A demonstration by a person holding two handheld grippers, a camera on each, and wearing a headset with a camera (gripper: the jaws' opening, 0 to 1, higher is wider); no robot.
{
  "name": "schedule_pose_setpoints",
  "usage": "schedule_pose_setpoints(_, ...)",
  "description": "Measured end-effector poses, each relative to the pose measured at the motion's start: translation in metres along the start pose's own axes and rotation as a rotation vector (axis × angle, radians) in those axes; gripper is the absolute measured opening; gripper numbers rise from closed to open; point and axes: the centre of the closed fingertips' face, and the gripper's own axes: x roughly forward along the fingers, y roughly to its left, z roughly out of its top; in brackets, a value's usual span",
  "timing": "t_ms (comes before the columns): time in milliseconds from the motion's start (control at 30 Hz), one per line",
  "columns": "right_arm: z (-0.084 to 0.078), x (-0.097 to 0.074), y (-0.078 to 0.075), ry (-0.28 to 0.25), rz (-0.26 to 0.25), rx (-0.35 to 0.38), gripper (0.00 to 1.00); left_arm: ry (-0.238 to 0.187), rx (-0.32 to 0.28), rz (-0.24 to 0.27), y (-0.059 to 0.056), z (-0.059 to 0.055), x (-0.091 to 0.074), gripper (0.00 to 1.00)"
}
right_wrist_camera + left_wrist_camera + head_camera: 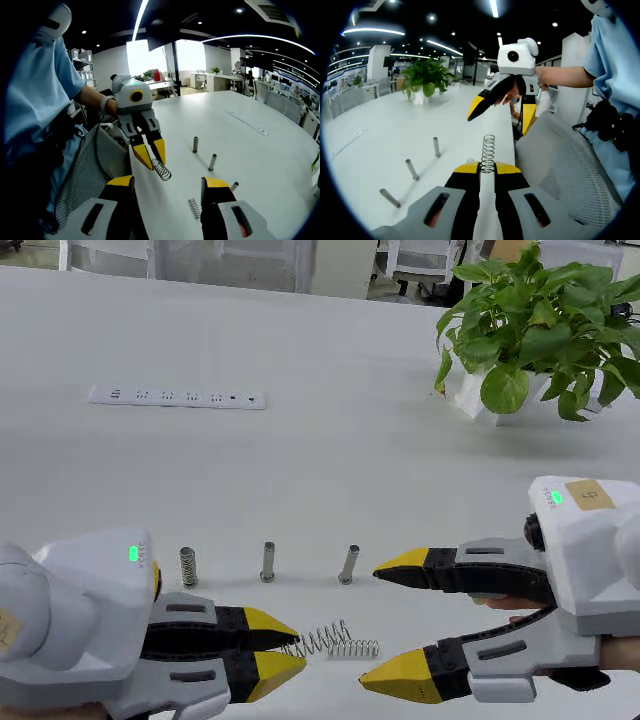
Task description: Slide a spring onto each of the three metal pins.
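1. The white table [330, 440] runs the whole width of the head view and carries everything below.
2. The right gripper [375, 623] sits low at the right. Its yellow-tipped claw is spread wide with nothing in it. A tan label [588, 495] on its white body bears a mark too small to read, and a green light [557, 498] glows beside it.
3. The left gripper [298, 647] reaches in from the bottom left. Its claw is pressed together, pinching one end of the held spring [318, 638]. Its housing also shows a lit green lamp [133, 553].
4. A leafy potted plant [530, 330] in a white pot stands at the far right of the table.
5. A white power strip [177, 397] lies flat at the far left. The print at its left end cannot be read.
6. Three metal pins stand upright in a row, nearer the grippers than the strip. At the left is the spring-sleeved pin [188, 567]. The middle pin [268, 562] and the right pin [348, 565] are bare.
7. The held spring juts from the left claw's tips toward the right gripper. In the right gripper view it hangs clear of the table.
8. The loose spring [355, 648] lies on the table between the two grippers, just on the near side of the pin row.
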Motion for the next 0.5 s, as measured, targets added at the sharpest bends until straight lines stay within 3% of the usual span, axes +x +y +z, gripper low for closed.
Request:
schedule_pose_setpoints(167,-0.002,0.004,0.009,0.031,0.056,-0.020,0.36,-0.004,0.028,-0.036,-0.007,0.002,0.002,0.06)
schedule_pose_setpoints(500,-0.006,0.007,0.017,0.051,0.112,-0.025,0.18,-0.004,0.055,-0.084,-0.013,0.002,0.002,0.06)
